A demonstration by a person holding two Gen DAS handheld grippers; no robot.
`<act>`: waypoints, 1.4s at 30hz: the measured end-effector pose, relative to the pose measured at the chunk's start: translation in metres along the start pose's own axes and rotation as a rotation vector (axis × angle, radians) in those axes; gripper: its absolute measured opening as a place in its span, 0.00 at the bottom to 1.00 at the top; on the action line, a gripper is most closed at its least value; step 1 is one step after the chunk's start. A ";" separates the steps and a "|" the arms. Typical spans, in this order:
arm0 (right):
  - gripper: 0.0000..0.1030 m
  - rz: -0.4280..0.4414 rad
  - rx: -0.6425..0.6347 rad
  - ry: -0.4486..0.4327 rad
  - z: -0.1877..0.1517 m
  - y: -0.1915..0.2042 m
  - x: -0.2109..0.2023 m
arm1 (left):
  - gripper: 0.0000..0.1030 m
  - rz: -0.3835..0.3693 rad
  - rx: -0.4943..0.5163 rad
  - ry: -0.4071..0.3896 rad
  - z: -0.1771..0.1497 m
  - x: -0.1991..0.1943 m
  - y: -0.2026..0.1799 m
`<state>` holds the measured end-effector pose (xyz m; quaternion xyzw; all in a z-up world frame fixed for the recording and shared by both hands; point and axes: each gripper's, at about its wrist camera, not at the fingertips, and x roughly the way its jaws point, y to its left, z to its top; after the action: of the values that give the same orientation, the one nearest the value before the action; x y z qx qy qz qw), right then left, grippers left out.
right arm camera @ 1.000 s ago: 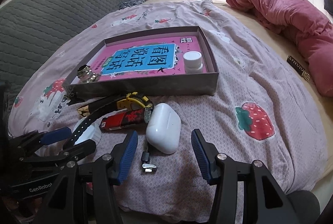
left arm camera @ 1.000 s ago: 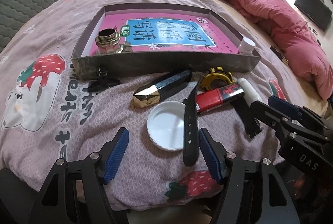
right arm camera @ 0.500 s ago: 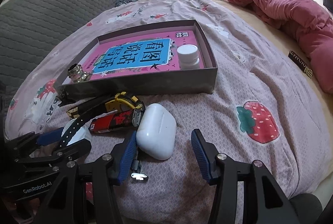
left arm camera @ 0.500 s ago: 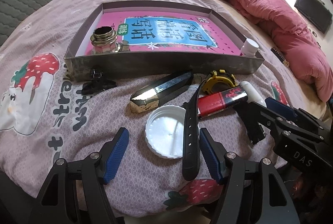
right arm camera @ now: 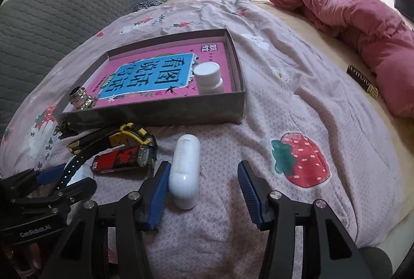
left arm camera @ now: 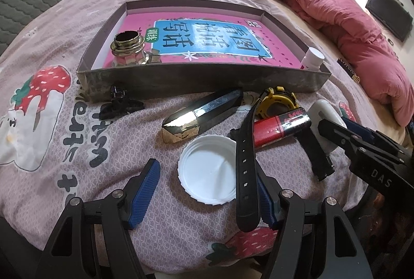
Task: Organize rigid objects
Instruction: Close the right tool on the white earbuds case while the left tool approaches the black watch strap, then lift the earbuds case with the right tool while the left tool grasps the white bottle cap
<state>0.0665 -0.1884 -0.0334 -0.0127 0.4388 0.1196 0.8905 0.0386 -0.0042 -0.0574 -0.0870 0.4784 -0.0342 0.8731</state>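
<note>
1 white lid [left arm camera: 210, 172], 1 white case [right arm camera: 185, 171], 1 tray [left arm camera: 201, 80], 2 grippers' jaws apart

a shallow box [left arm camera: 196, 83] lies on the bed [right arm camera: 297, 108] with a book [left arm camera: 207, 43] flat inside it, a bottle [left arm camera: 128, 48] in its near left corner and a jar [right arm camera: 208, 78] in its near right. in front of the box lie a clip [left arm camera: 117, 104], a faceted case [left arm camera: 201, 114], a watch [left arm camera: 276, 102], a lighter [left arm camera: 280, 126], a lid [left arm camera: 209, 172] and an earbud case [right arm camera: 185, 170].
</note>
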 end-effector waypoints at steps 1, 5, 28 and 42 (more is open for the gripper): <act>0.49 0.008 0.008 0.005 0.000 -0.001 0.002 | 0.68 -0.004 -0.003 0.000 0.000 0.000 0.001; 0.44 0.020 0.009 0.014 -0.001 -0.003 0.005 | 0.68 -0.005 -0.001 0.000 0.000 0.000 0.001; 0.43 0.072 -0.066 0.031 -0.001 0.010 0.030 | 0.69 0.041 0.044 -0.015 -0.002 0.009 -0.011; 0.44 0.074 -0.088 0.018 -0.005 0.009 0.034 | 0.70 0.036 0.038 -0.022 -0.001 0.012 -0.010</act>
<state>0.0808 -0.1729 -0.0621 -0.0369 0.4413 0.1713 0.8801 0.0442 -0.0159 -0.0661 -0.0621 0.4697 -0.0267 0.8803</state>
